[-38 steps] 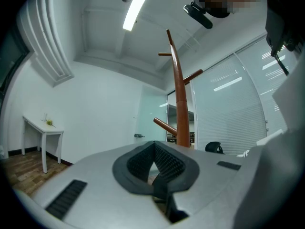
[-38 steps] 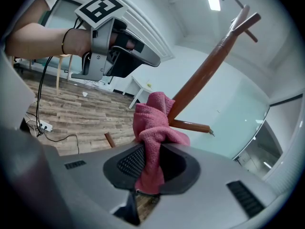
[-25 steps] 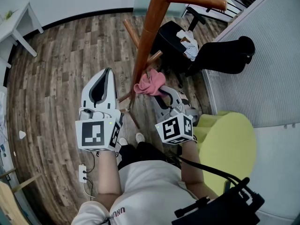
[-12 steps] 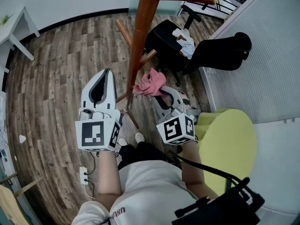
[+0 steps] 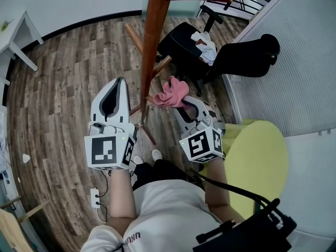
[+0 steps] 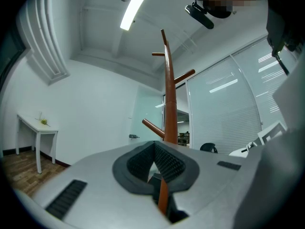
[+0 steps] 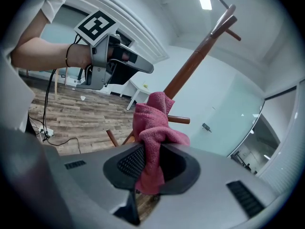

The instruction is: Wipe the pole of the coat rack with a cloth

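Holding cloth (image 5: 171, 92) against pole (image 5: 152, 41)
Right gripper (image 5: 181, 101) pinches the cloth at the pole's 3 o'clock; left gripper (image 5: 120, 82), jaws together, at 8 o'clock.

My left gripper (image 5: 121, 81) and right gripper (image 5: 185, 102) are pale grey moulded shells with dark ribbed pads (image 6: 169, 163) lining the jaws and small slotted vents (image 6: 66, 198) on the flanks. Each carries a cube (image 5: 107, 151) faced with black-and-white square markers, and a black cable (image 5: 236, 190) trails from the right one. I wear a white short-sleeved T-shirt (image 5: 168, 214) with red lettering (image 5: 132, 236), black trousers (image 5: 157, 169), white shoes (image 5: 156, 154) and a thin dark band (image 7: 67, 56) on my left wrist.
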Motion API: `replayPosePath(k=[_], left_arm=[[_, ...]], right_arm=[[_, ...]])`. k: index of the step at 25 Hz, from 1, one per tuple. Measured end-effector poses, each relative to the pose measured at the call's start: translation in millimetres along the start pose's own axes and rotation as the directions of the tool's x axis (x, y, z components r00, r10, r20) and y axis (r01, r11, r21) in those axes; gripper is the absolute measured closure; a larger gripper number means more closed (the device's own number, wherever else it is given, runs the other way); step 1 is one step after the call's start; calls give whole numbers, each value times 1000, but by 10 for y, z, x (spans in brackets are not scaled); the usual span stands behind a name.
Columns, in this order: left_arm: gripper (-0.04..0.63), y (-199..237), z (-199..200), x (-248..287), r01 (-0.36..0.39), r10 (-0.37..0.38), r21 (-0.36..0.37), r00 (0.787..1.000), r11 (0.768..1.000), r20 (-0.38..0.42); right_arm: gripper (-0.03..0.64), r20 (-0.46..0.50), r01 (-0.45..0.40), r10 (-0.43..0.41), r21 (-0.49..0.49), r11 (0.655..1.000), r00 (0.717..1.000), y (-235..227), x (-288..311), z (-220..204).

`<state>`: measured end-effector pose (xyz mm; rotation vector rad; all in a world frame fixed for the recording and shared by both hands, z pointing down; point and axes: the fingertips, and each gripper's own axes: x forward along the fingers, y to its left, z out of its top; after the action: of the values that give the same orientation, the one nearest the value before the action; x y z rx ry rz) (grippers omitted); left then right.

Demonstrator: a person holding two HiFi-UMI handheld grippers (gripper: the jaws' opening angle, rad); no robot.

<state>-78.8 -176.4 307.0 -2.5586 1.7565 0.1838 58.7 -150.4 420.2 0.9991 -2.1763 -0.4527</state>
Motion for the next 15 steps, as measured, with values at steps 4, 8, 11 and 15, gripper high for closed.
replayPosePath(k=[4, 8, 11, 15], left_arm=[[585, 14, 7, 16, -5, 5, 6, 1000, 1000, -2], [585, 55, 71, 56, -12, 12, 11, 1000, 1000, 11], [585, 44, 123, 88, -5, 4, 26, 1000, 1000, 16], [584, -9, 182, 137, 25, -26, 48, 1000, 999, 18]], right_arm=[[538, 24, 27, -27, 19, 999, 999, -139, -63, 59], [538, 57, 62, -64, 38, 997, 996, -294, -131, 147], [538, 89, 88, -93, 59, 994, 992, -420, -183, 209], [538, 129, 124, -133, 71, 990, 983, -599, -237, 307]])
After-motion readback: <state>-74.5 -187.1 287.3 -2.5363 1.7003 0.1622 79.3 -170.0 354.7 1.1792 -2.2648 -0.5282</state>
